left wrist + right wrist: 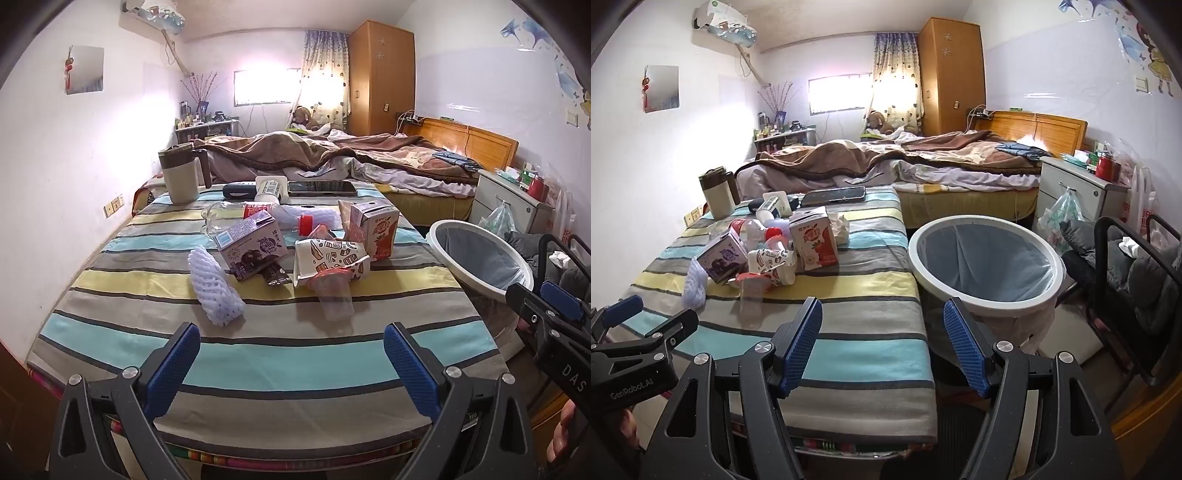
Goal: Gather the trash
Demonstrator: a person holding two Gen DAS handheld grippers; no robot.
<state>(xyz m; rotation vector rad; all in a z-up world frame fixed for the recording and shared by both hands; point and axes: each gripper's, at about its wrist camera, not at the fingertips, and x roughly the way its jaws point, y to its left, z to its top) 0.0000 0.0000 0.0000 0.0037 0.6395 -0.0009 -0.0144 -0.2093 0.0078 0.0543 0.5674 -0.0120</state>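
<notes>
Trash lies in a heap on the striped tablecloth (258, 354): a white foam net sleeve (216, 290), a purple drink carton (251, 245), a patterned paper cup (328, 260) on its side, a clear plastic cup (334, 301), a red-orange juice carton (373, 230) standing upright and an empty clear bottle (236, 216). A white-rimmed bin (986, 260) with a grey liner stands off the table's right edge. My left gripper (291, 350) hovers open over the table's near edge, short of the heap. My right gripper (882, 332) is open too, above the gap between table and bin.
At the table's far end are a beige lidded jug (181, 173), a dark tablet (321, 187) and a small white bottle (267, 188). Behind is an unmade bed (332, 155), with a nightstand (1082, 188) and a black chair (1137, 273) at the right.
</notes>
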